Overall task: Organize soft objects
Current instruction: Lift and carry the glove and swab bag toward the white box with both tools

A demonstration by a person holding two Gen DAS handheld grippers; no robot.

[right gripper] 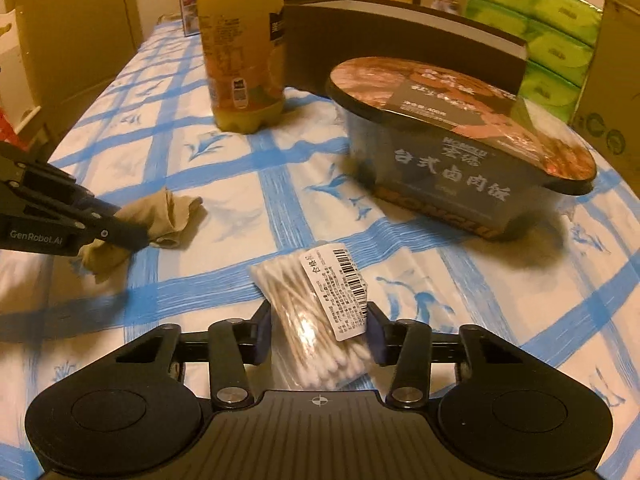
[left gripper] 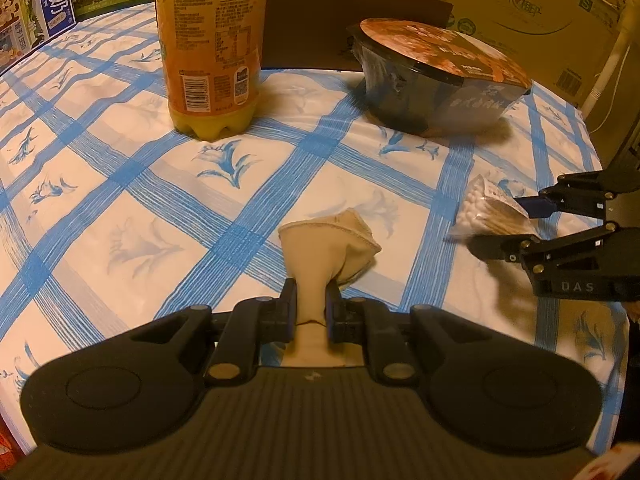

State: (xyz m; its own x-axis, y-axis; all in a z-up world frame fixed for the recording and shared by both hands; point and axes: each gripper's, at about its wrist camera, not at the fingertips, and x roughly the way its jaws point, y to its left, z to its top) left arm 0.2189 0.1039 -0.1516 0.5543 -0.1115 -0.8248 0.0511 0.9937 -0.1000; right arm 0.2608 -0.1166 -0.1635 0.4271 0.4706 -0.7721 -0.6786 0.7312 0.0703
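A beige stocking [left gripper: 328, 248] is pinched between the jaws of my left gripper [left gripper: 311, 306], its bunched end sticking out forward over the blue-checked tablecloth [left gripper: 168, 216]. It also shows in the right wrist view [right gripper: 168, 216] at the left, held by the left gripper [right gripper: 132, 236]. A clear bag of cotton swabs [right gripper: 316, 312] lies between the jaws of my right gripper [right gripper: 320, 328], which stand on both sides of the bag. The bag also shows in the left wrist view [left gripper: 488, 212], with the right gripper [left gripper: 504, 224] around it.
An orange drink bottle [left gripper: 210, 44] stands at the back. A dark instant rice bowl [left gripper: 432, 76] sits at the back right, also in the right wrist view [right gripper: 456, 152]. A dark brown box [left gripper: 352, 24] stands behind them. Cartons and green tissue packs [right gripper: 552, 28] surround the table.
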